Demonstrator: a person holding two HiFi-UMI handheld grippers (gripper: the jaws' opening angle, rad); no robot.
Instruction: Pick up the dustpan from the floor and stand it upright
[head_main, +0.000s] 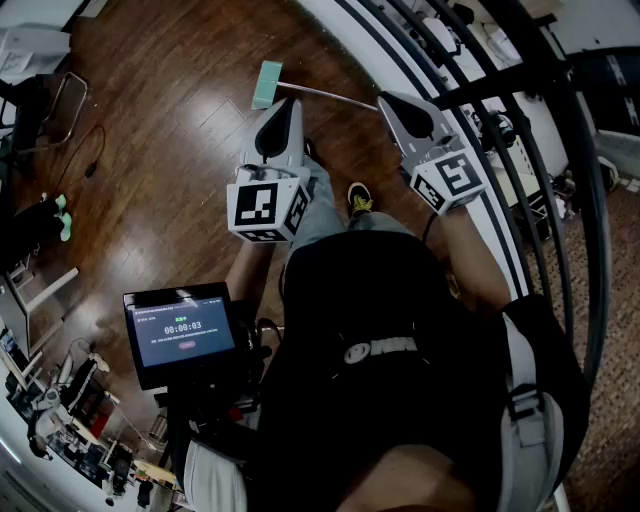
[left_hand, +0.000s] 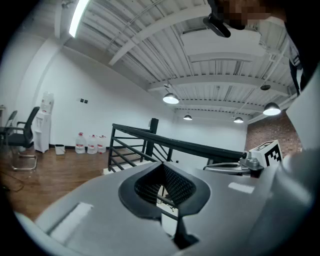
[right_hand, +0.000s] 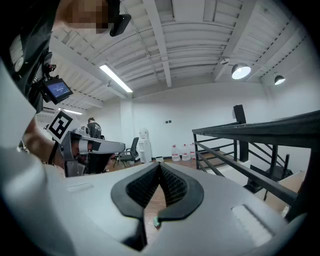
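The dustpan (head_main: 267, 84) lies flat on the wooden floor in the head view, a pale green pan with a long thin metal handle (head_main: 330, 95) running off to the right. My left gripper (head_main: 290, 104) hovers well above the floor, its tips just right of the pan and over the handle. My right gripper (head_main: 386, 98) hangs beside it, near the handle's far end. Both are held almost level with jaws together and nothing between them. In the left gripper view the left gripper (left_hand: 162, 165) faces a railing. The right gripper (right_hand: 160, 165) faces the room.
A black stair railing (head_main: 480, 80) curves along the right side. A tablet screen (head_main: 180, 330) sits at my lower left. My shoe (head_main: 360, 198) is below the grippers. An office chair (head_main: 50, 110) stands far left; water bottles (left_hand: 91, 144) line the far wall.
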